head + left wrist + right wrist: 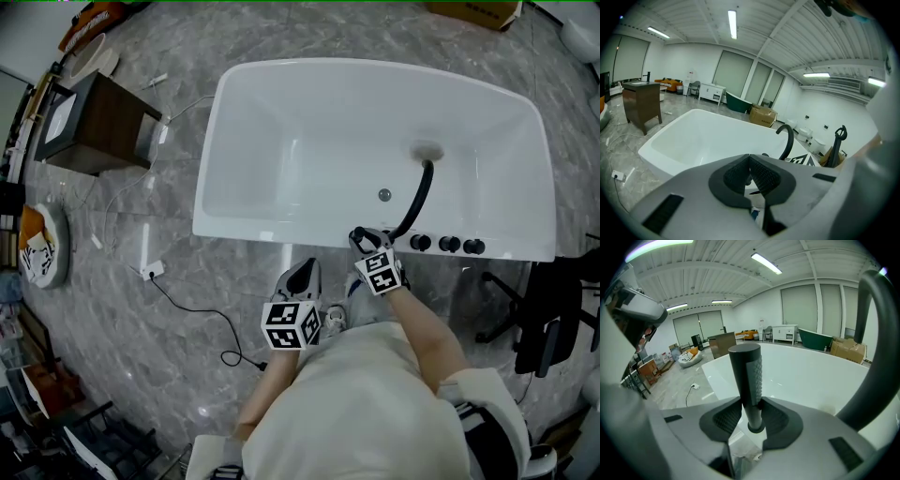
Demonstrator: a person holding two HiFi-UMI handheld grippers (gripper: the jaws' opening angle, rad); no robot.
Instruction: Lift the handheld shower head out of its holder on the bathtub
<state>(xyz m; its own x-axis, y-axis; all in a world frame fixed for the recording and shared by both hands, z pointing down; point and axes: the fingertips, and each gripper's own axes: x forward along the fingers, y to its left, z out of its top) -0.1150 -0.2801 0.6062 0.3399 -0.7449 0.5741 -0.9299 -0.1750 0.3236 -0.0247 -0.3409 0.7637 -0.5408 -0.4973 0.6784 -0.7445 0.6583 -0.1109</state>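
Two grippers are in view. The right gripper (752, 405) has its jaws clamped on the dark grey, stick-shaped handheld shower head (746, 376), with a ribbed pad touching it on each side low down. The left gripper (749, 158) has its jaws together with nothing between them, and it hangs apart from the fittings, short of the near rim of the white oval bathtub (246, 225).

Location: the shower head stands upright at the tub's near rim, just beside the foot of the black curved spout (419, 192). The row of three black round knobs (448, 244) lies on the spout's other side. Its lower end appears to sit in its holder, so it is judged not yet lifted.

Step in hand: the grip is being secured before the lift.

Next move: a straight pull along the handle's own axis, keeping it upright so it does not bind in the holder or knock the adjacent spout. No hose can be made out; drag from one should be expected.
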